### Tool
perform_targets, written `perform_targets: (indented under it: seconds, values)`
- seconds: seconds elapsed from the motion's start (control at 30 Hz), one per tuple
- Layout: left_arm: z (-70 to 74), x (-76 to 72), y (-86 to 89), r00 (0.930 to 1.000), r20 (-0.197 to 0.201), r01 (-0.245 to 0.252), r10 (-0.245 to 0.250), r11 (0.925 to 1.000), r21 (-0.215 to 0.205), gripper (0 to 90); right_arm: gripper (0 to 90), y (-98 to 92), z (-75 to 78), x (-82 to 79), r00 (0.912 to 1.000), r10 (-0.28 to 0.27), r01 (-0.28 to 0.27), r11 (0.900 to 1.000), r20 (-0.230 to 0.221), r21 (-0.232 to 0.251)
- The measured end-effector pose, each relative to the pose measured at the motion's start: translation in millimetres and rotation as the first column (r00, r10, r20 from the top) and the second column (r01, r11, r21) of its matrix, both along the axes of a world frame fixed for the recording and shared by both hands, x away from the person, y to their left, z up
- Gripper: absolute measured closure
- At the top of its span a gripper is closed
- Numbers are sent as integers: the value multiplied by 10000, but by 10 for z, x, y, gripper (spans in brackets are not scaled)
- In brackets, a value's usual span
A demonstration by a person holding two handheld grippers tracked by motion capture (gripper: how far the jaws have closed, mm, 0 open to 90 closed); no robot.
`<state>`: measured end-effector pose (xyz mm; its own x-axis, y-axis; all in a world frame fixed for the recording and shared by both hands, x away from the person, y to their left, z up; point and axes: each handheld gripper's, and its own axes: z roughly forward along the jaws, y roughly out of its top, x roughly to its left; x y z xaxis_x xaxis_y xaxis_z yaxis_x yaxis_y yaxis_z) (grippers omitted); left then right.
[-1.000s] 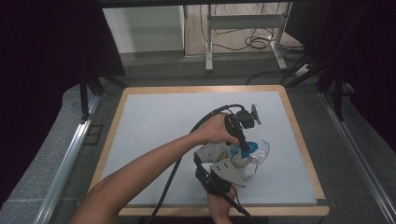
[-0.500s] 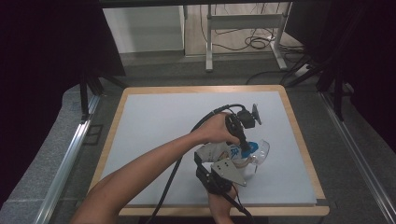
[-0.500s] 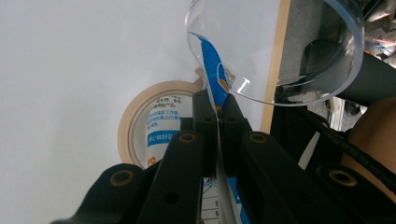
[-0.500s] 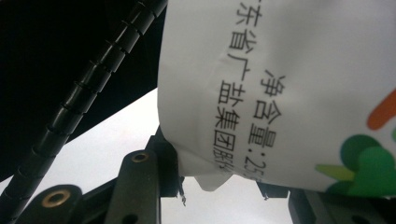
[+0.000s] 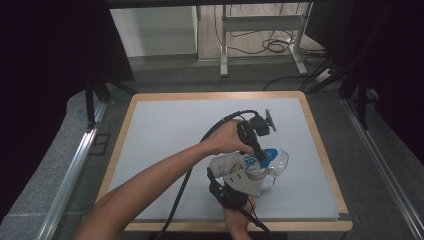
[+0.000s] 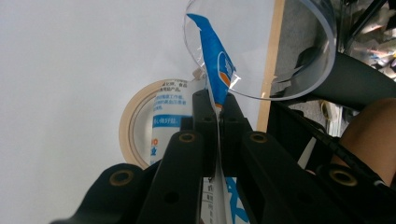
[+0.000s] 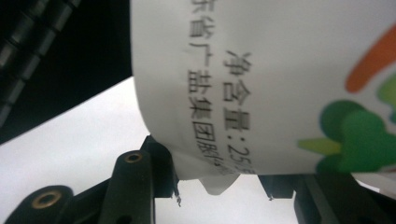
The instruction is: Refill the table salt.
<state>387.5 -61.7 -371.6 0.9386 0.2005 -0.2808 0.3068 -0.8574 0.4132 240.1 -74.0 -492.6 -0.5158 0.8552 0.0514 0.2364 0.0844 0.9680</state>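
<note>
White printed salt bag [image 5: 235, 162] lies on the table [image 5: 165, 135] between both grippers beside a clear cup [image 5: 280, 161]. Left gripper [image 6: 217, 109] is clenched on the bag's blue edge [image 6: 215, 65]. Right gripper's [image 7: 219, 186] jaws, just opening, flank the bag's bottom [image 7: 261, 84].

The bag [image 6: 215, 60] is white with a blue top, black printed characters and small blue panels — plus green and orange shapes [image 7: 359, 121]. The cup [image 6: 299, 70] is clear, the tape roll [image 6: 133, 123] beige, the table [image 5: 165, 130] pale grey — wood-edged.
</note>
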Motion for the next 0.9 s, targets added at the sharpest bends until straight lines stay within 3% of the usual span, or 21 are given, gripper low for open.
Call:
perform_targets:
  seconds: [0.43,0.63,0.9]
  values:
    - [68,-45,270,9991,35,-425,429,9965,-717,890,489,-52,-167,15,9984,-32,-5,9977,-557,-672]
    - [28,-38,332,9981,65,-609,617,9945,-856,887,470,-84,-226,38,9960,-70,-5,9965,-886,-839]
    - [6,-54,477,9971,26,-750,761,9880,-1348,885,418,-117,-271,56,9918,-99,-50,9932,-1271,-1161]
